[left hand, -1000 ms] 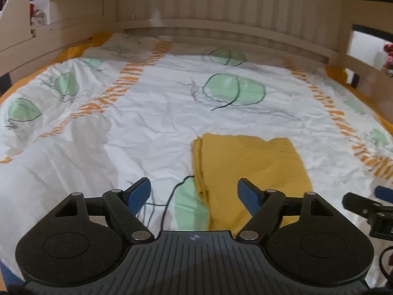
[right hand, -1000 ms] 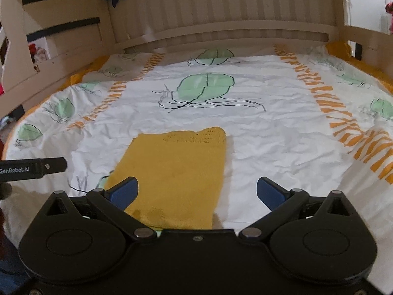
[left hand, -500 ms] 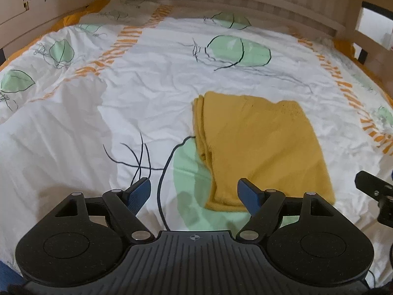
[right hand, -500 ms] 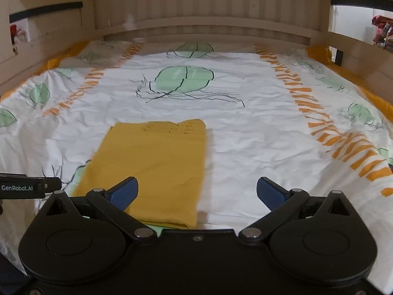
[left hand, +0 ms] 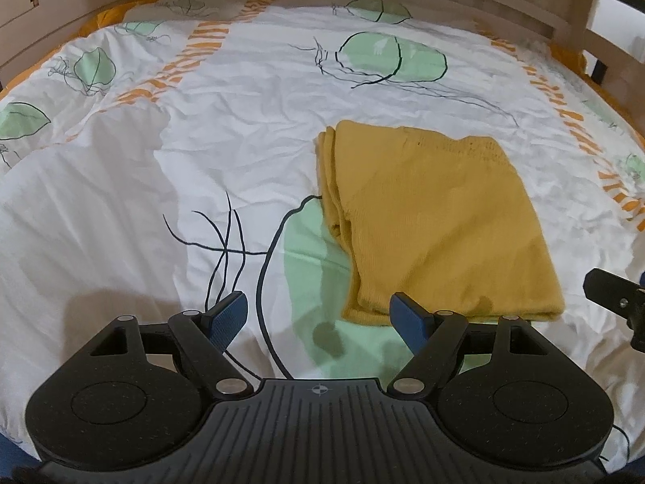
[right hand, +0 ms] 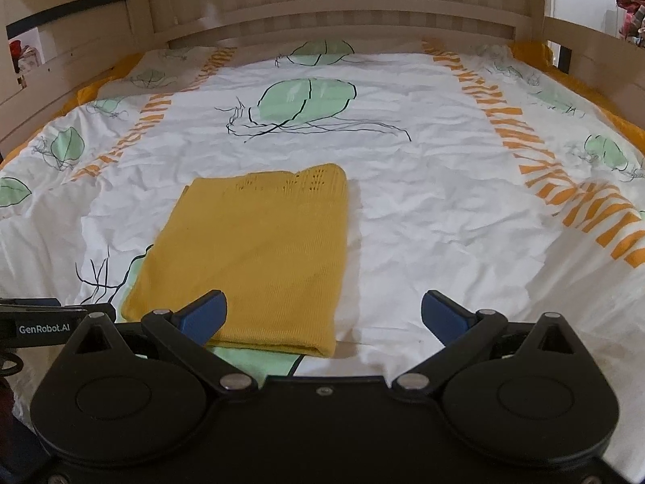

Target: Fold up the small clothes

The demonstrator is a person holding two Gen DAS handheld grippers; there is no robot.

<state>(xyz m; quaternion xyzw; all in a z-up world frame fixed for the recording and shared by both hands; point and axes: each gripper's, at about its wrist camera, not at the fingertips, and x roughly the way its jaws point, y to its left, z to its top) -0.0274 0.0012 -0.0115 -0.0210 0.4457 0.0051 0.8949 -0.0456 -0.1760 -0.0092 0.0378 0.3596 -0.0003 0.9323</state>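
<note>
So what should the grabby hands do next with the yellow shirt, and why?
Probably lower both and pinch the near edge of the yellow garment. It lies flat on the bedsheet, folded into a long rectangle, so one more fold away looks possible. The left gripper and right gripper are both open, empty, and right at that edge.

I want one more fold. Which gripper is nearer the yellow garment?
Roughly equal. The left gripper hovers off the yellow garment's near-left corner; the right gripper off its near-right corner.

Bedroom, wooden bed frame (right hand: 342, 20), leaf-print duvet (right hand: 403, 185)
</note>
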